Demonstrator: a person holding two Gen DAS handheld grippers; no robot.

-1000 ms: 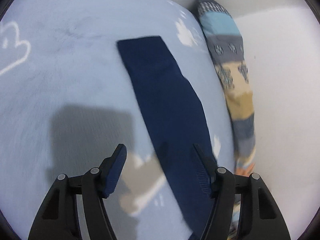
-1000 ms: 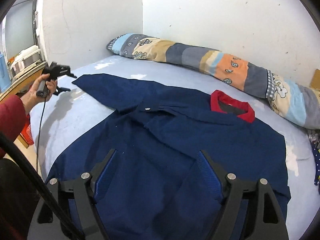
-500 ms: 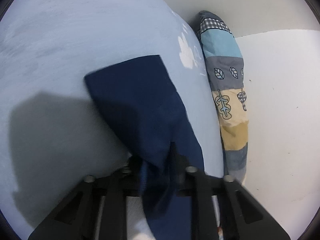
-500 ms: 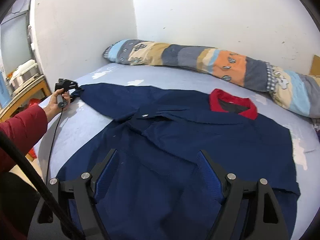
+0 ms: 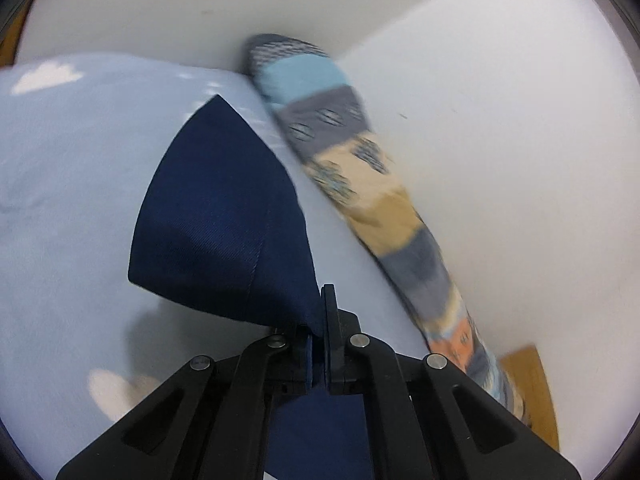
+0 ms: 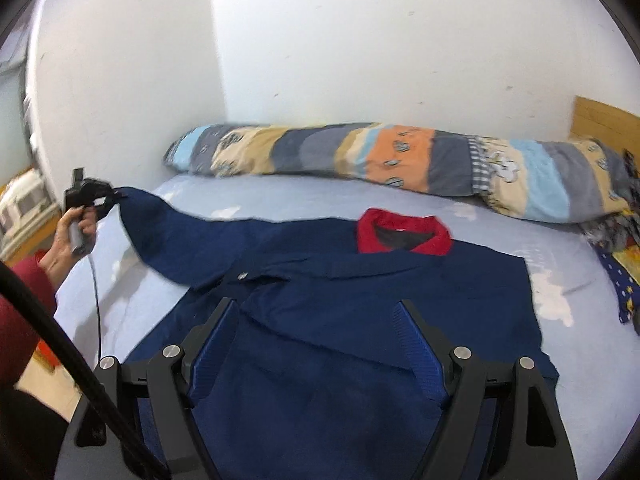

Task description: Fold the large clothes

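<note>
A navy jacket (image 6: 360,304) with a red collar (image 6: 404,236) lies spread on a pale blue bed (image 6: 280,204). One sleeve (image 5: 224,216) hangs from my left gripper (image 5: 318,300), which is shut on its cuff end and holds it up off the sheet. The right wrist view shows that left gripper (image 6: 110,194) at the far left, in a hand with a red sleeve, with the jacket sleeve (image 6: 172,236) stretched up to it. My right gripper (image 6: 316,312) stands open over the jacket's lower front, nothing between its fingers.
A long patchwork bolster (image 6: 400,160) runs along the white wall at the back of the bed. Patterned cloth (image 6: 616,264) lies at the right edge, below a wooden headboard (image 6: 600,120). A black cable (image 6: 60,340) crosses the lower left.
My left gripper closed on the sleeve end, which lay flat on the sheet before, and has lifted it off the bed. The right gripper drifted slightly and stayed open.
</note>
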